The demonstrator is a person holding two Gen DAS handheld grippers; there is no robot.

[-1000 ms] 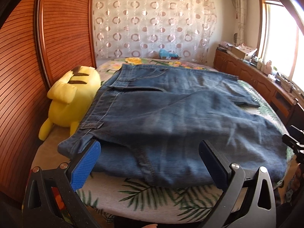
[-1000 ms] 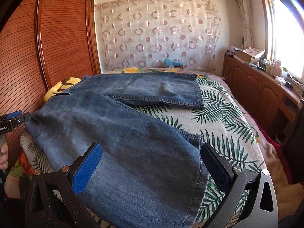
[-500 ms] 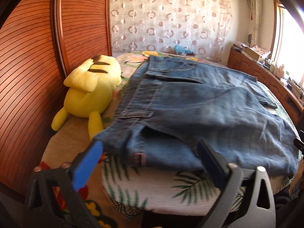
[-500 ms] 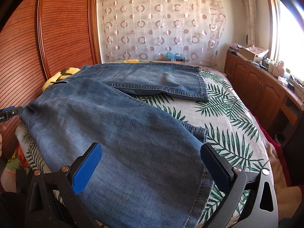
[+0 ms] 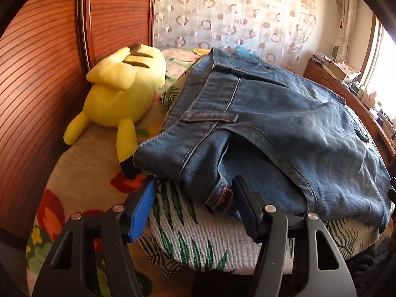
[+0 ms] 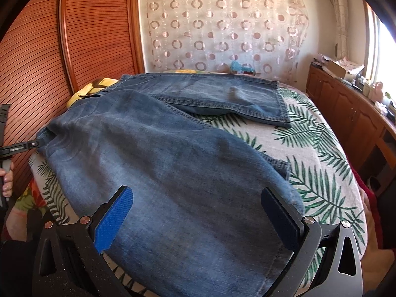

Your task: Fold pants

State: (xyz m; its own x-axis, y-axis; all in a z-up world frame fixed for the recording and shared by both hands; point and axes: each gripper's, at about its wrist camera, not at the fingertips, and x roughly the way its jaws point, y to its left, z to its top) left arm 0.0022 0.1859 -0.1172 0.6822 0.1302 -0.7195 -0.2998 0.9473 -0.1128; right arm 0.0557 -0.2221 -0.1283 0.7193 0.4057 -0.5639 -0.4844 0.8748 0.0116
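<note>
Blue jeans (image 5: 284, 123) lie spread on the bed, one leg folded across the other (image 6: 173, 160). Their near waistband corner with a pink label (image 5: 224, 199) sits between the fingers of my left gripper (image 5: 194, 198). Its jaws are closing; the blue left pad (image 5: 142, 208) stands clear of the denim, so nothing is pinched. In the right wrist view the left gripper (image 6: 34, 144) reaches the waistband from the left edge, held by a hand (image 6: 7, 175). My right gripper (image 6: 198, 212) is open wide, low over the hem end of the upper leg.
A yellow plush toy (image 5: 123, 91) lies beside the waistband, against the wooden slatted wardrobe (image 5: 37, 74). The palm-leaf bedspread (image 6: 316, 148) shows to the right of the jeans. A wooden cabinet (image 6: 346, 113) runs under the window, and a patterned curtain (image 6: 222, 32) hangs behind.
My left gripper has moved left and down to the waistband corner, and its jaws have narrowed around it. The right gripper has stayed over the leg hem.
</note>
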